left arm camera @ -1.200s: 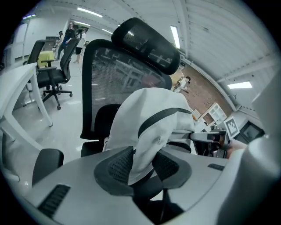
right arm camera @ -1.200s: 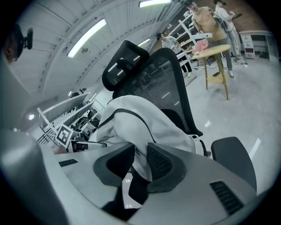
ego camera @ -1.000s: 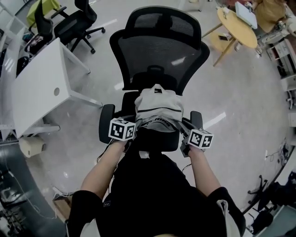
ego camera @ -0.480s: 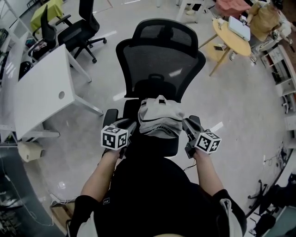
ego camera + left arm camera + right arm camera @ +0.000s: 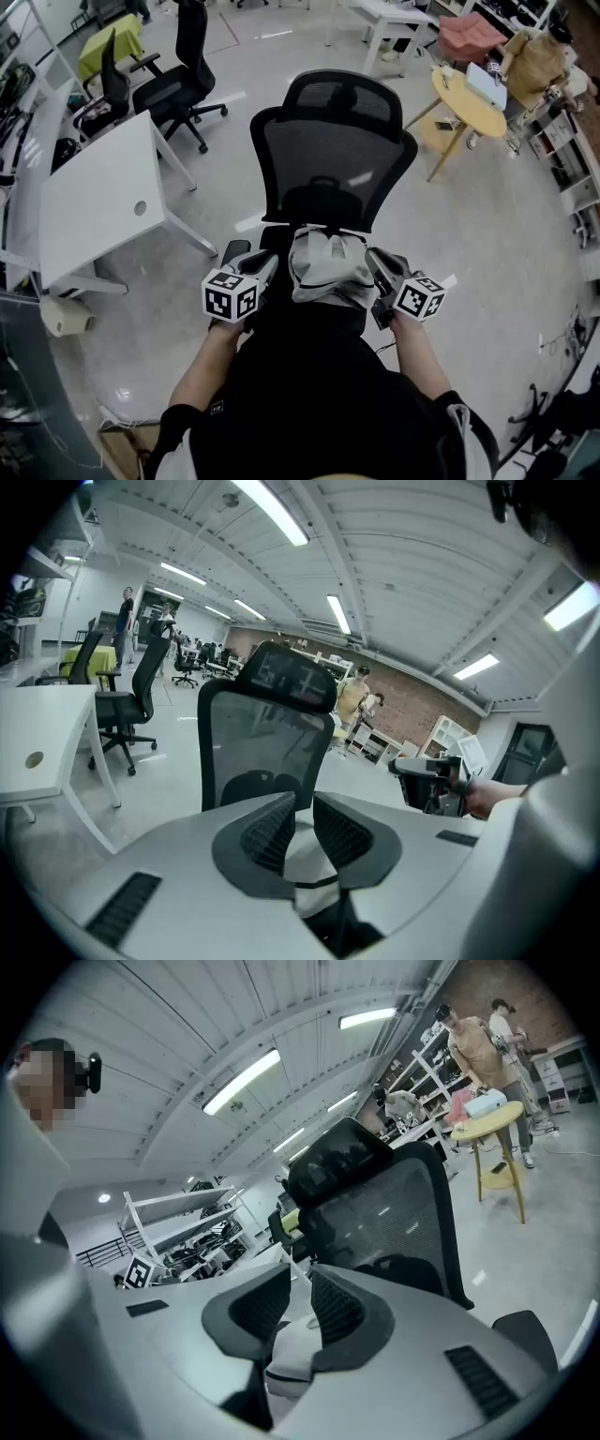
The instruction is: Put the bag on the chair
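Note:
A grey bag (image 5: 328,267) sits on the seat of the black mesh office chair (image 5: 333,159), against the foot of its backrest. My left gripper (image 5: 270,265) is at the bag's left side. Its jaws are closing, and grey bag fabric (image 5: 305,855) shows low in the narrow gap of the left gripper (image 5: 302,803). My right gripper (image 5: 374,259) is at the bag's right side. In the right gripper view that gripper (image 5: 298,1283) is shut on a fold of the bag (image 5: 291,1349), which bulges out below the jaws.
A white desk (image 5: 94,202) stands to the left, with more black chairs (image 5: 178,84) behind it. At the back right is a round wooden table (image 5: 473,89). The chair's armrests (image 5: 234,251) flank the bag. A person (image 5: 469,1035) stands far off on the right.
Both grippers have drawn back toward my body and a little apart. The bag looks narrower and more bunched on the seat. The view has shifted, so the chair sits lower in the picture.

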`<control>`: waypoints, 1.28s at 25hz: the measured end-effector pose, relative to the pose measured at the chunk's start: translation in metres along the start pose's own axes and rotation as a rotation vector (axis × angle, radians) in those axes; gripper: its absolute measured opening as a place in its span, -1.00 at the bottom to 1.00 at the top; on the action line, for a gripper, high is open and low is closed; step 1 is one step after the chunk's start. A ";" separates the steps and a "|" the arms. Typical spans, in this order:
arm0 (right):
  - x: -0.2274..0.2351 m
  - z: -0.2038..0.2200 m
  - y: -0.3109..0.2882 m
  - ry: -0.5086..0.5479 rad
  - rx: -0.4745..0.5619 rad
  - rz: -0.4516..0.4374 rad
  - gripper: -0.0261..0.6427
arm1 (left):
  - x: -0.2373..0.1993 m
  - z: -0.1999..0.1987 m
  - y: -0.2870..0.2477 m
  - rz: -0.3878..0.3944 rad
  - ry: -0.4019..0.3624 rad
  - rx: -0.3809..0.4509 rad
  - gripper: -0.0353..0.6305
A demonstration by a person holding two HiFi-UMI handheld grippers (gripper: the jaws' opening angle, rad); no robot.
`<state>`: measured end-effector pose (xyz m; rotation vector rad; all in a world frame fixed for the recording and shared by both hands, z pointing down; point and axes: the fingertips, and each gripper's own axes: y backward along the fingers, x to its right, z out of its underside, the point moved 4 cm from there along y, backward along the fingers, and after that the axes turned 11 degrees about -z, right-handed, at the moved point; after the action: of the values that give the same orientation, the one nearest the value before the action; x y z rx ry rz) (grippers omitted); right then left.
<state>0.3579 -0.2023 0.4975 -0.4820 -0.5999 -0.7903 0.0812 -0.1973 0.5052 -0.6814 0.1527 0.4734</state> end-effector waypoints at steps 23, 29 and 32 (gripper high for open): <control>-0.121 -0.085 -0.019 0.372 0.099 -0.232 -0.72 | 0.058 -0.113 0.077 0.117 -0.255 0.343 -0.75; -0.167 -0.097 -0.017 0.463 0.109 -0.339 -0.74 | 0.060 -0.129 0.092 0.074 -0.255 0.429 -0.75; -0.185 -0.102 -0.016 0.505 0.128 -0.377 -0.74 | 0.060 -0.140 0.102 0.079 -0.223 0.461 -0.75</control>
<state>0.2751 -0.1792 0.3041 -0.0379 -0.2661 -1.1757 0.0886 -0.1954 0.3225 -0.1697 0.0736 0.5627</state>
